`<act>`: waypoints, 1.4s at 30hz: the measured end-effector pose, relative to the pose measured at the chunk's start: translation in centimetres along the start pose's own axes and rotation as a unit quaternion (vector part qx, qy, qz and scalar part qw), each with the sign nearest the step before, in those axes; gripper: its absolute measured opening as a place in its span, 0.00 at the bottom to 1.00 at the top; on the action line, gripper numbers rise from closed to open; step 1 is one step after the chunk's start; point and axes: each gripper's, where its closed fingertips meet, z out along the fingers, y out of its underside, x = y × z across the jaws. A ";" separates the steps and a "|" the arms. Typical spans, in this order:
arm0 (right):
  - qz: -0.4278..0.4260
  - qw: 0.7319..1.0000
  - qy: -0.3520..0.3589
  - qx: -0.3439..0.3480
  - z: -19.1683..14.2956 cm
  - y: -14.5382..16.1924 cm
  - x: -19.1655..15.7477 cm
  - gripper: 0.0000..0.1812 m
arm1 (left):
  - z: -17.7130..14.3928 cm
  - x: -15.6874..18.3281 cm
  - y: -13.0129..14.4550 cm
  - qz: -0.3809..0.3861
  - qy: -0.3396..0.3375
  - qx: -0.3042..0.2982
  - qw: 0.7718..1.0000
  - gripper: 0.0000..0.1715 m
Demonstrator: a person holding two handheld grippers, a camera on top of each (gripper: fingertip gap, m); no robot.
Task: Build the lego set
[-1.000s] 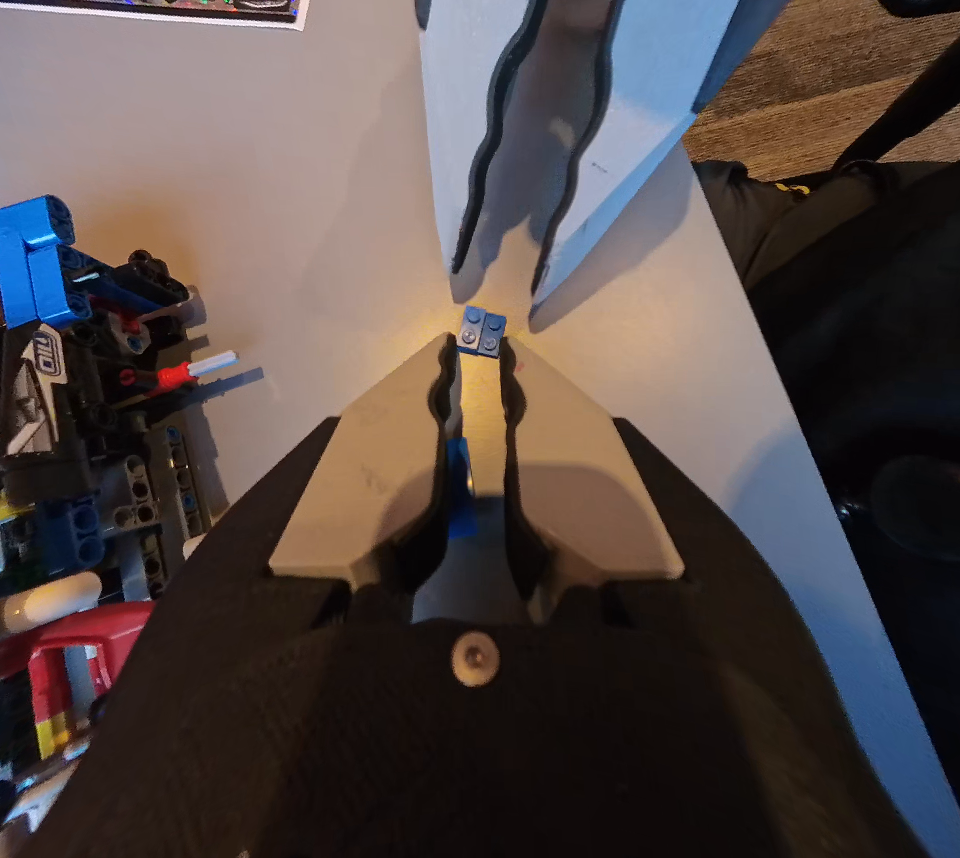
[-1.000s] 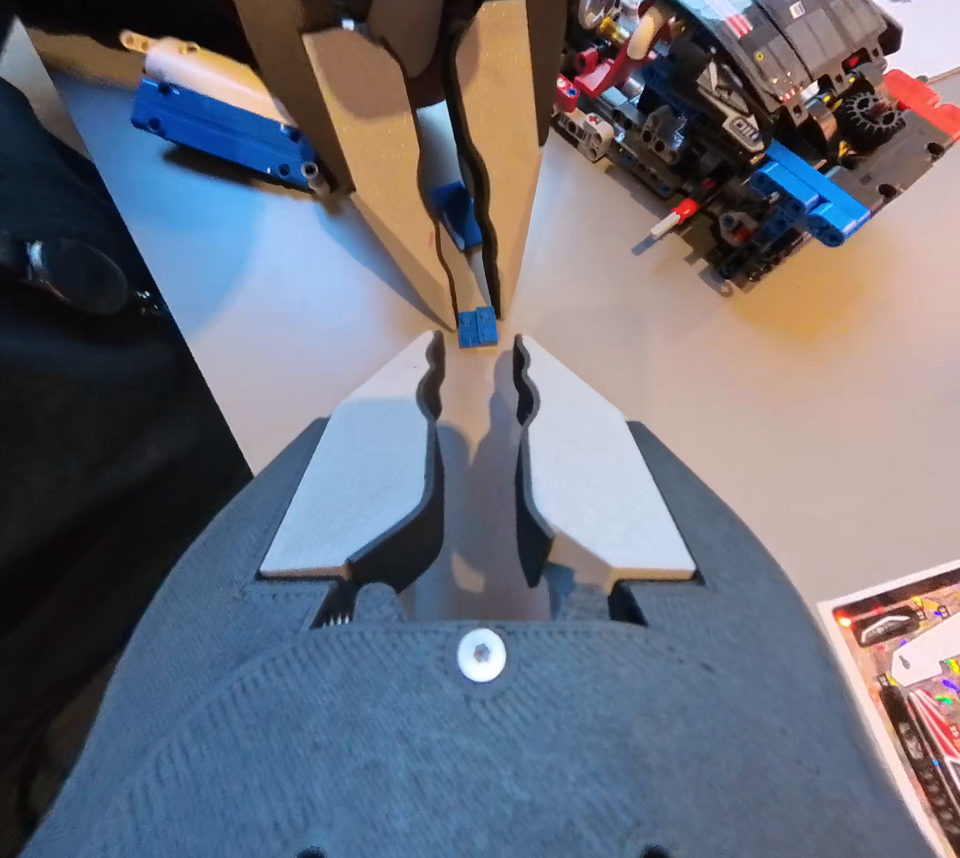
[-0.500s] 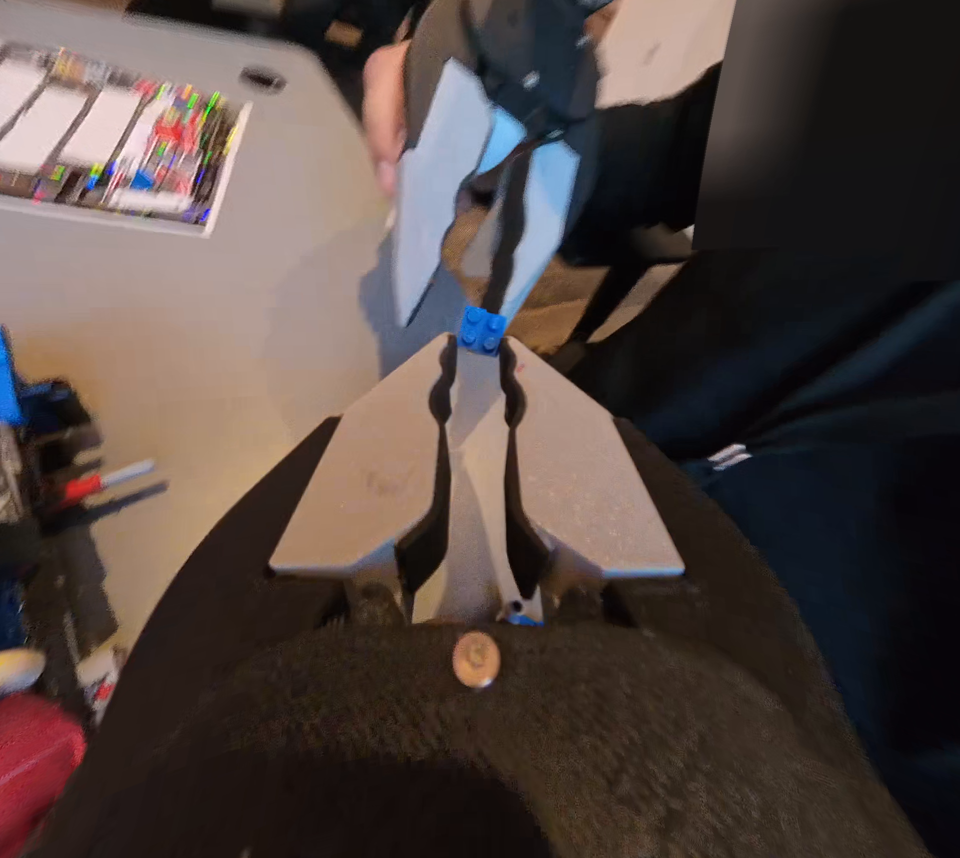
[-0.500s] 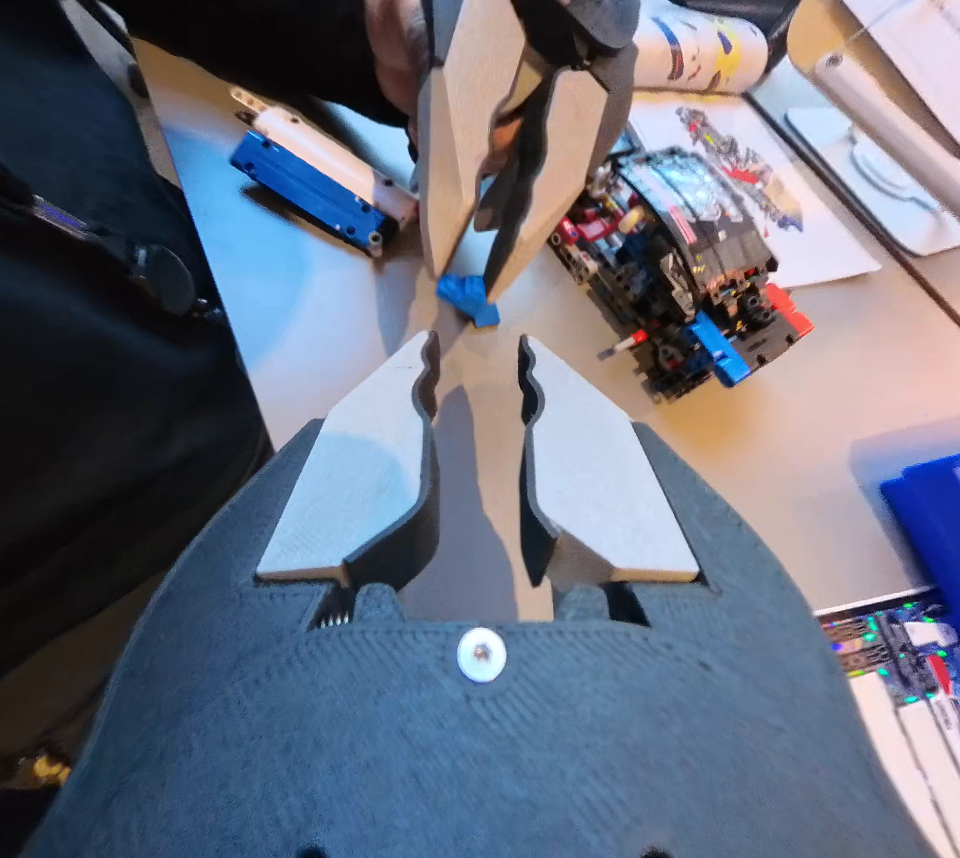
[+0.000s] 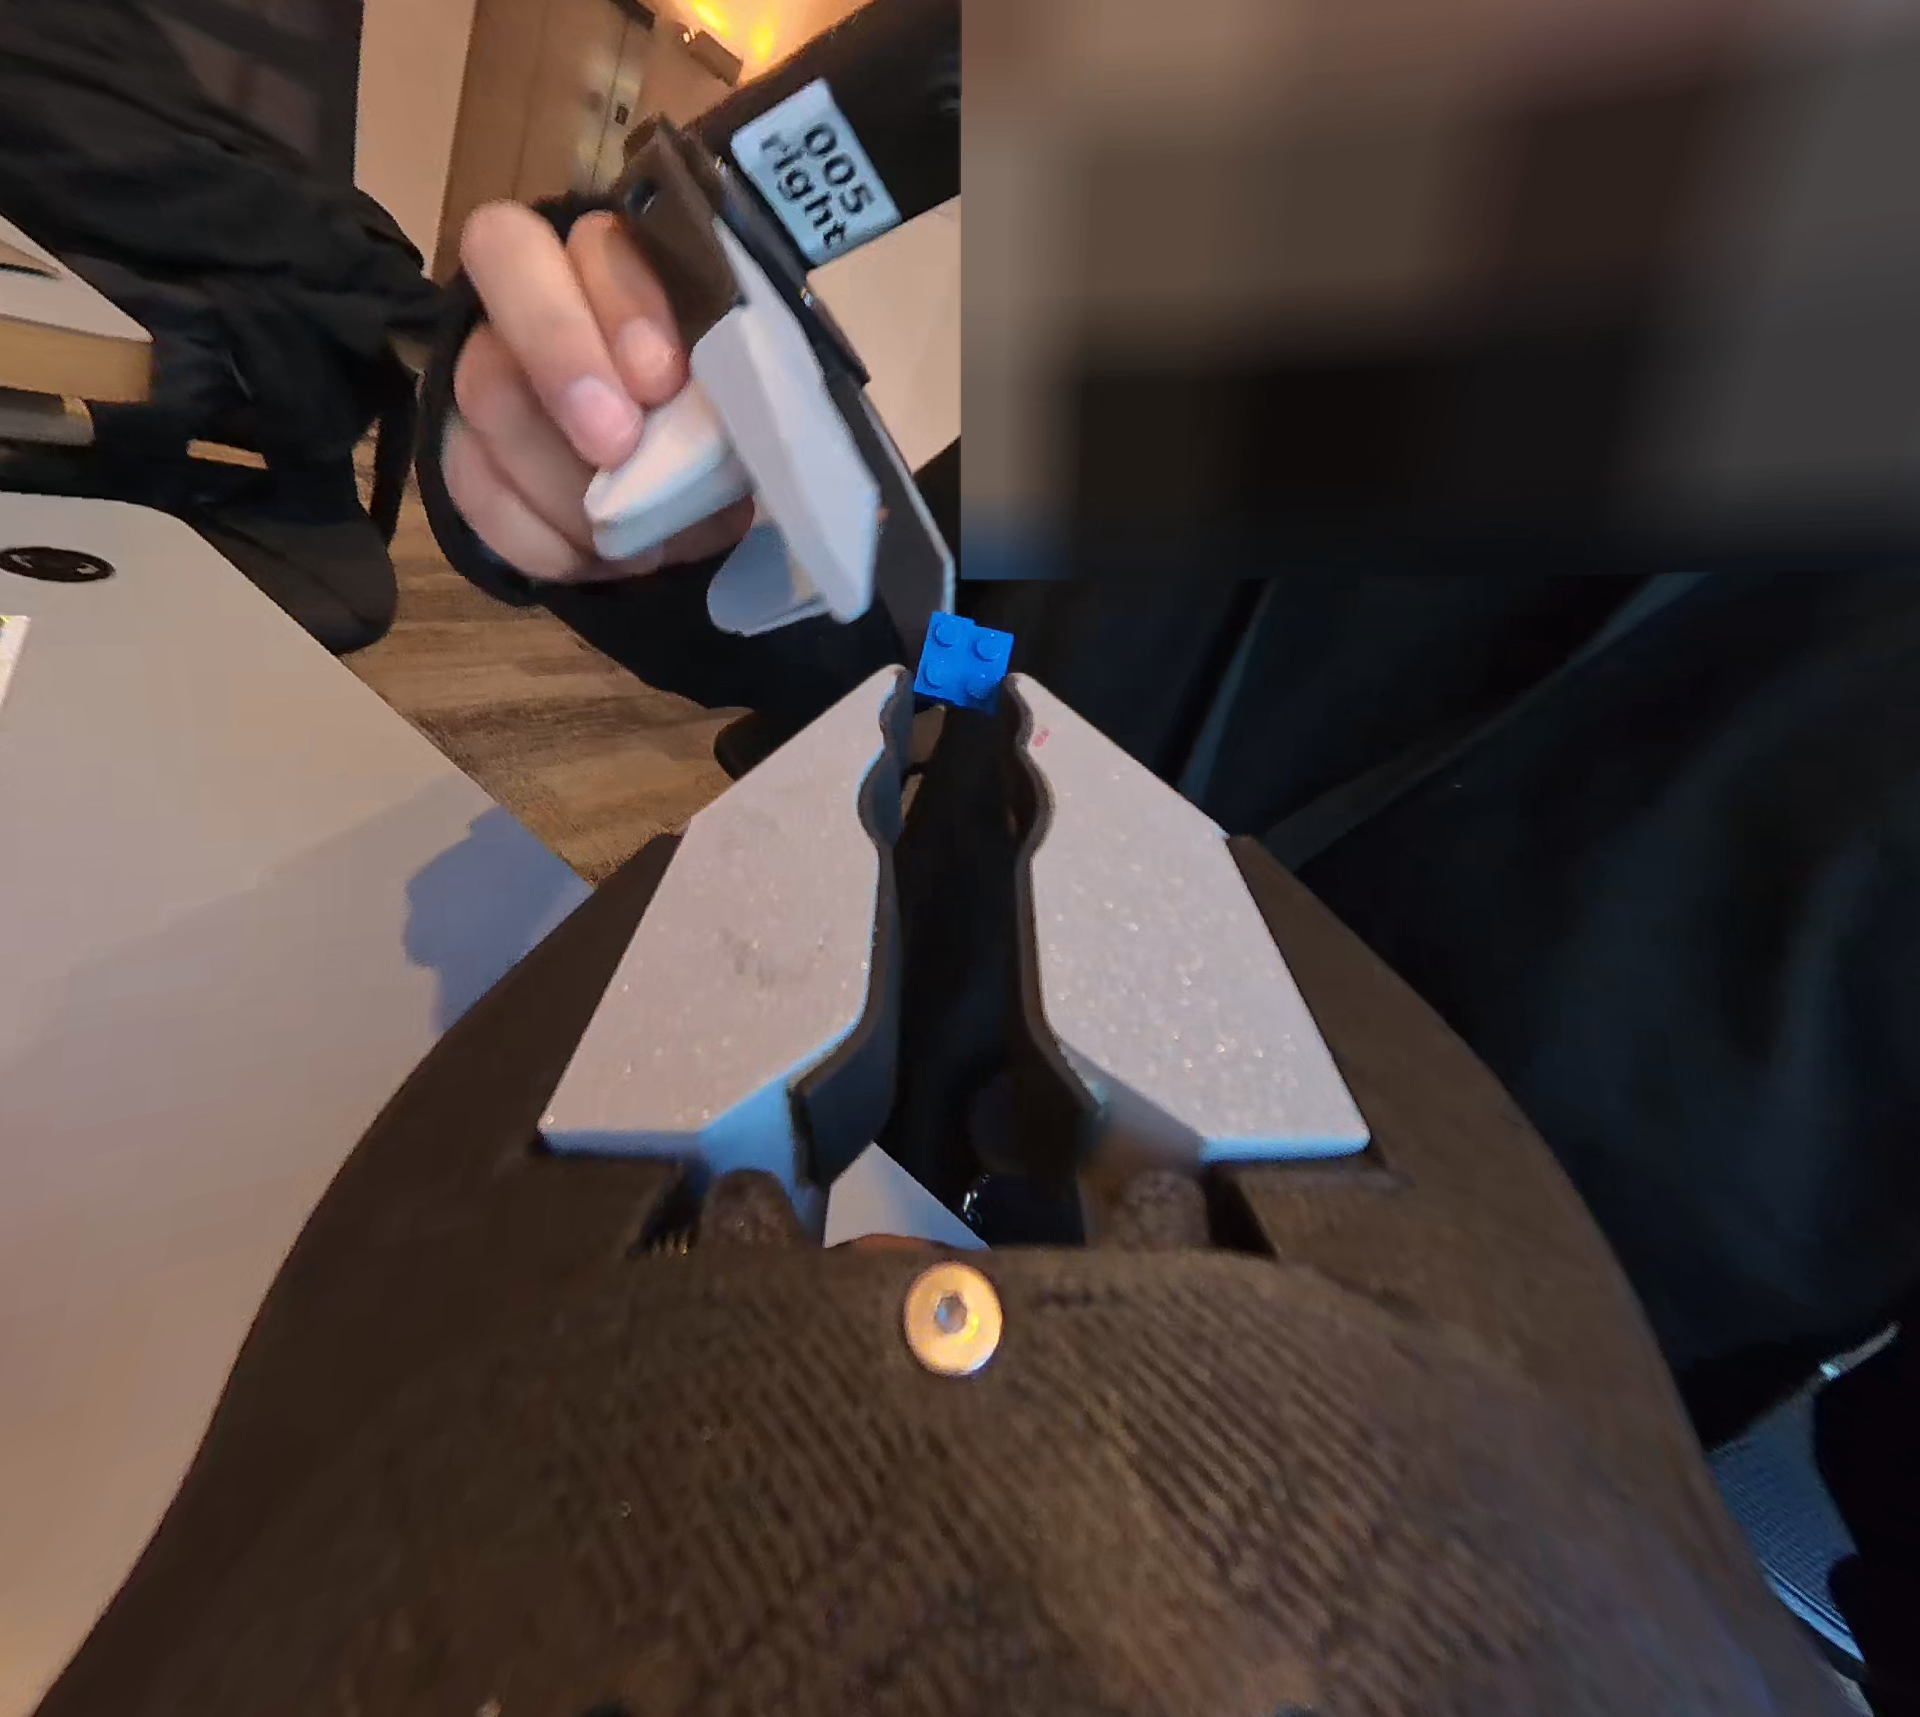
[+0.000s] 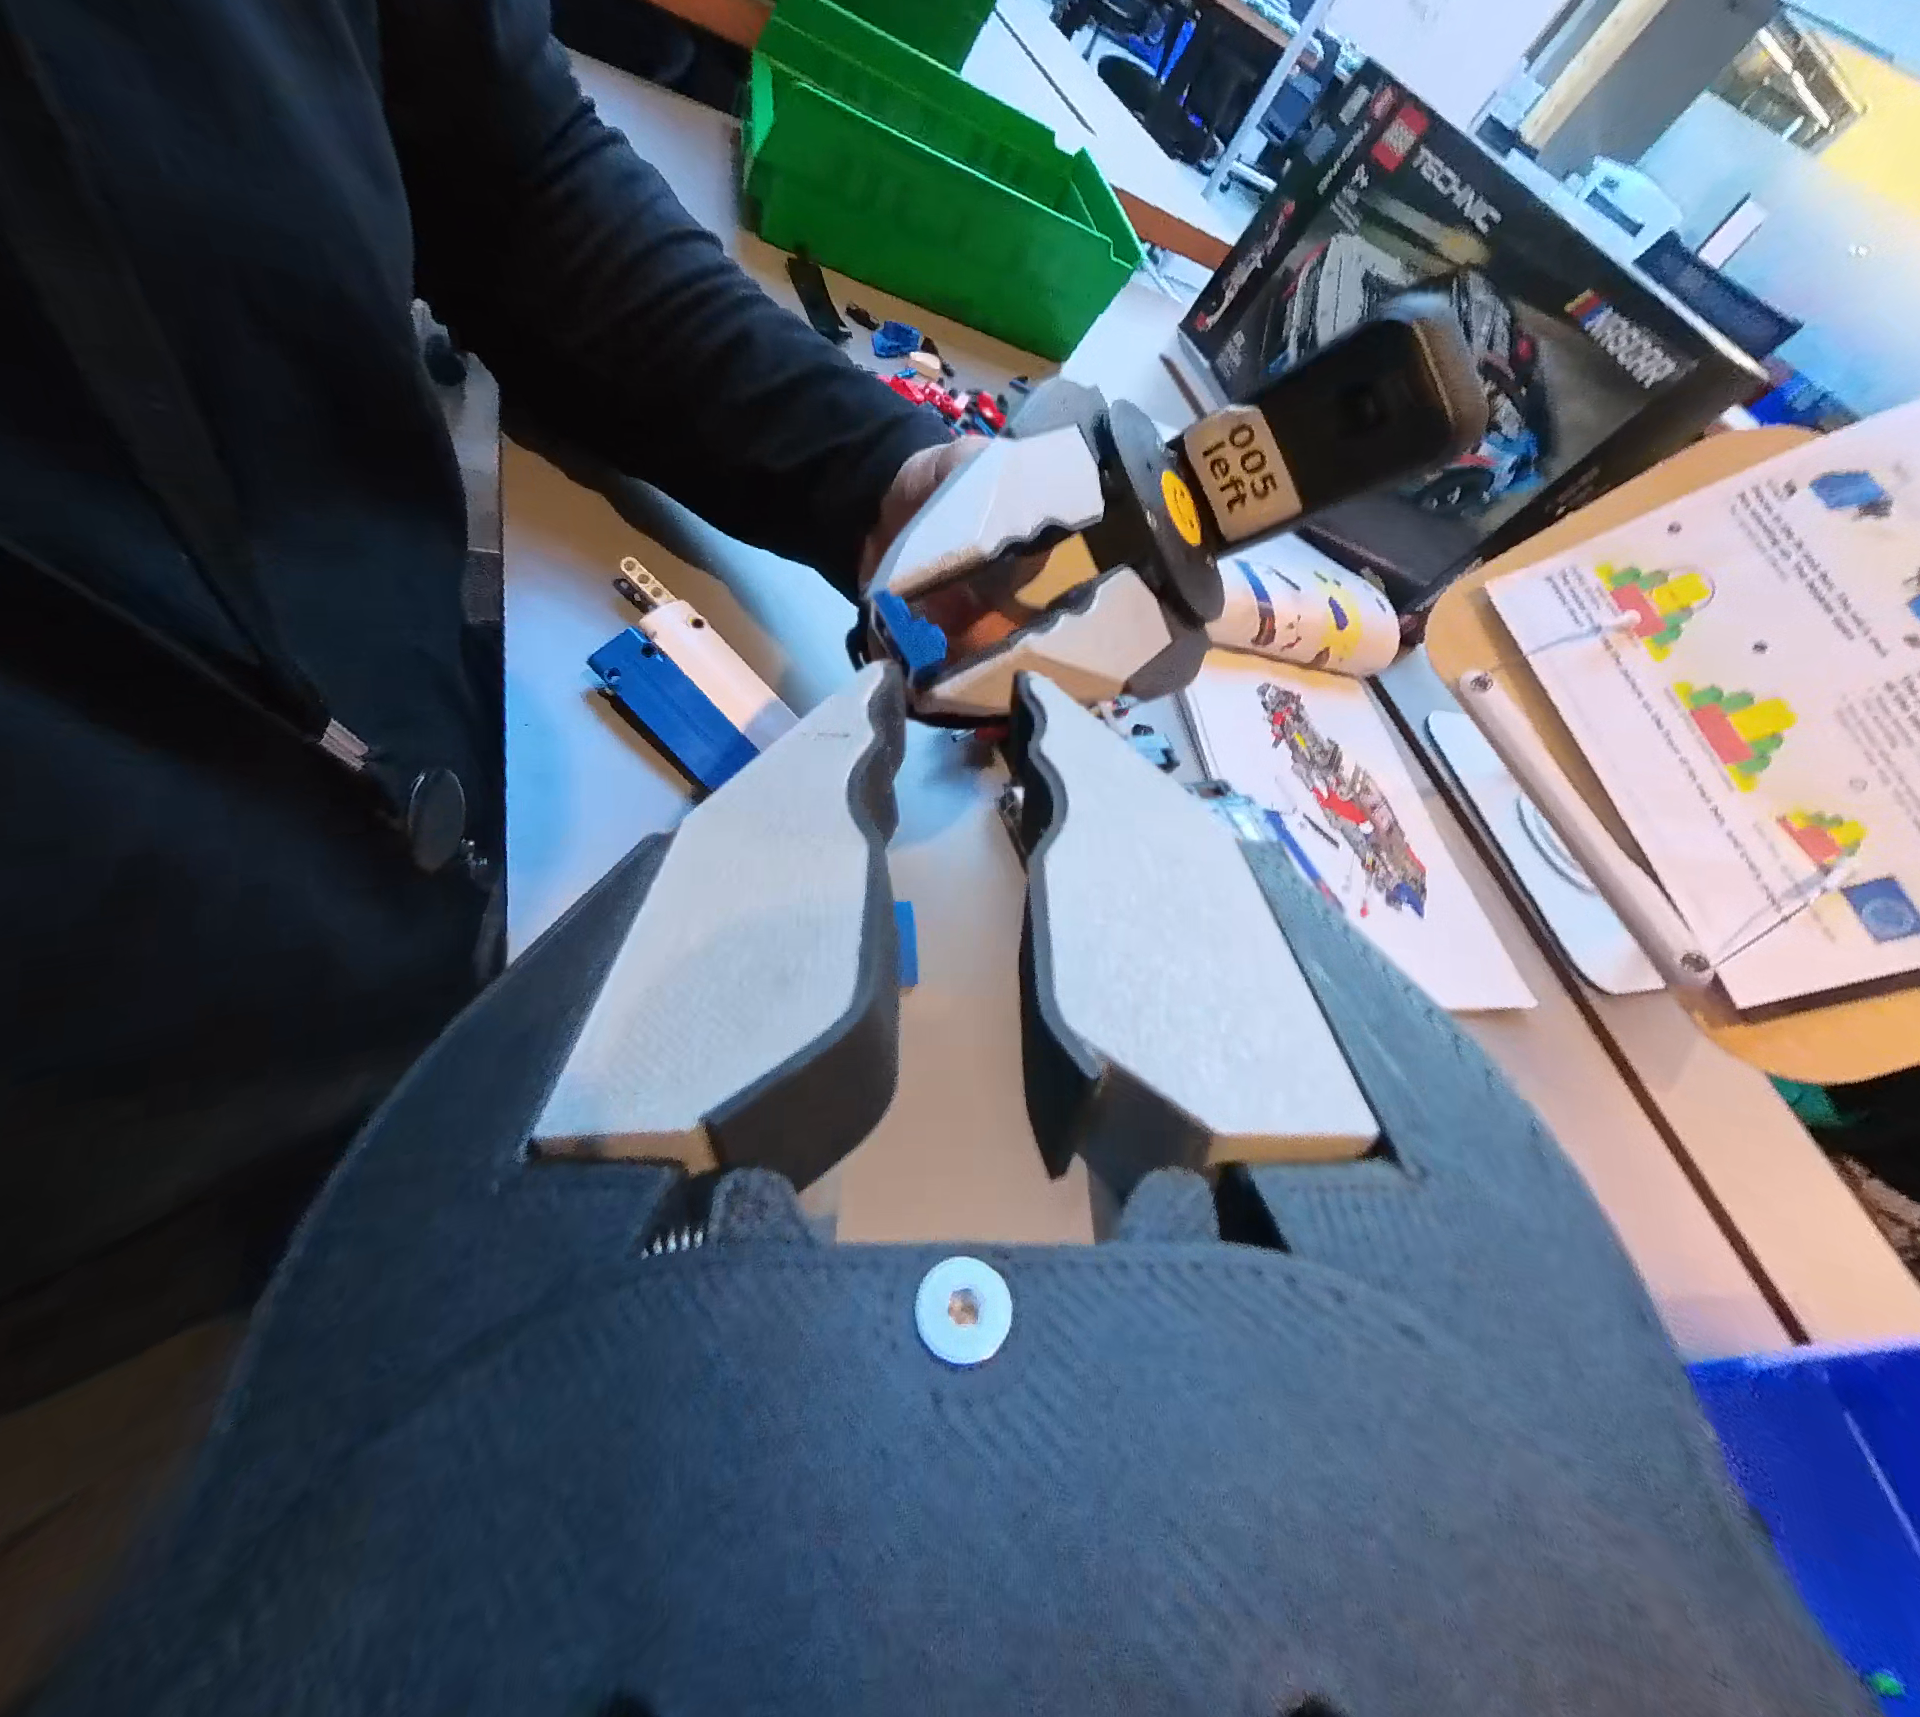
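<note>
My left gripper (image 5: 958,688) is shut on a small blue lego piece (image 5: 964,660) with two rows of studs, held at its fingertips high above the table. The same piece shows in the right wrist view (image 6: 906,630), pinched by the left gripper (image 6: 902,641) just beyond my own tips. My right gripper (image 6: 954,699) is open and empty, its tips right next to the blue piece. In the left wrist view the right gripper (image 5: 883,587) hangs just above and left of the piece, held by a hand (image 5: 551,389).
On the table (image 6: 582,545) lie a blue and white lego beam assembly (image 6: 686,691), loose red and blue parts (image 6: 935,389), green bins (image 6: 914,192), the set's box (image 6: 1475,285), a sticker sheet (image 6: 1340,784) and instruction pages (image 6: 1745,701). A blue bin (image 6: 1829,1501) sits at the lower right. Only a small space, under 4 cm, lies between the two pairs of fingers.
Both grippers have lifted off the table and tilted up. The left gripper carried the blue piece up with it. The right gripper stays open beside it.
</note>
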 end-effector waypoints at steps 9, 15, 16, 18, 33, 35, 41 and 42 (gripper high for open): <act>-0.035 0.999 -0.009 -0.012 -0.2 0.3 -1.0 0.03 | 0.7 -0.6 0.5 -0.010 -0.017 -0.015 1.000 0.07; 0.092 0.991 -0.006 -0.096 -0.6 6.9 -0.4 0.16 | -1.5 -5.7 3.4 0.002 -0.238 -0.132 0.962 0.08; 0.107 0.988 0.004 -0.110 -0.6 8.1 -0.2 0.15 | -2.2 -6.6 4.1 0.006 -0.283 -0.157 0.946 0.08; 0.139 0.982 0.006 -0.126 -0.2 10.0 -0.4 0.15 | -3.1 -7.8 5.6 0.014 -0.344 -0.201 0.917 0.08; 0.219 0.958 0.131 -0.127 1.4 16.7 3.3 0.09 | -6.5 -10.9 10.3 0.090 -0.514 -0.297 0.800 0.08; 0.210 0.957 0.169 -0.107 0.8 16.4 4.5 0.08 | -6.9 -10.7 10.1 0.106 -0.523 -0.301 0.791 0.08; 0.197 0.948 0.234 -0.088 -0.1 16.4 7.0 0.09 | -6.8 -9.8 9.9 0.124 -0.528 -0.308 0.782 0.08; 0.196 0.947 0.236 -0.093 0.0 16.6 7.1 0.09 | -7.0 -9.8 9.9 0.131 -0.532 -0.314 0.776 0.08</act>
